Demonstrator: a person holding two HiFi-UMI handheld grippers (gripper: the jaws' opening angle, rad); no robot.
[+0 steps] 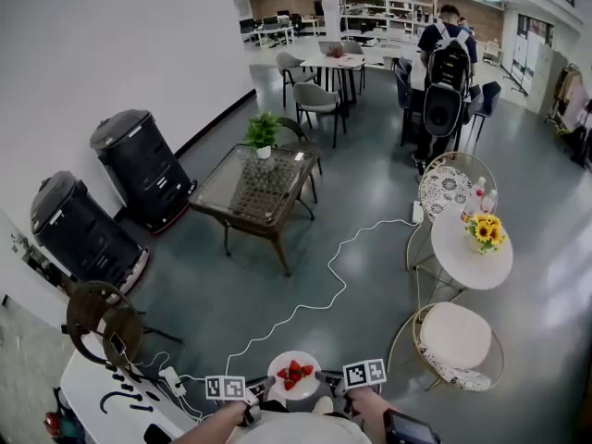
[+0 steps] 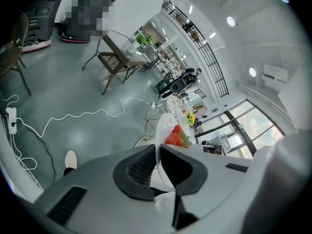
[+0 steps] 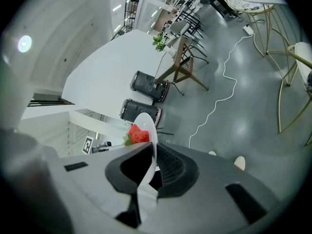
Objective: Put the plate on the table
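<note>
A white plate [image 1: 294, 374] with several strawberries [image 1: 293, 375] on it is carried in the air at the bottom of the head view, above the grey floor. My left gripper [image 1: 255, 397] is shut on the plate's left rim, my right gripper [image 1: 329, 384] on its right rim. In the left gripper view the plate [image 2: 164, 130] stands edge-on between the jaws with the strawberries [image 2: 176, 138] beyond. The right gripper view shows the plate [image 3: 147, 128] pinched the same way, a strawberry [image 3: 138, 134] beside it. A glass-topped table [image 1: 257, 185] stands ahead, a round white table [image 1: 470, 248] to the right.
A potted plant [image 1: 262, 135] sits on the glass table. Sunflowers [image 1: 487, 232] and bottles stand on the round table, with two wire chairs [image 1: 455, 340] by it. A white cable [image 1: 324, 285] crosses the floor. Two black bins [image 1: 141, 166] line the left wall. A person with a backpack [image 1: 447, 72] stands far off.
</note>
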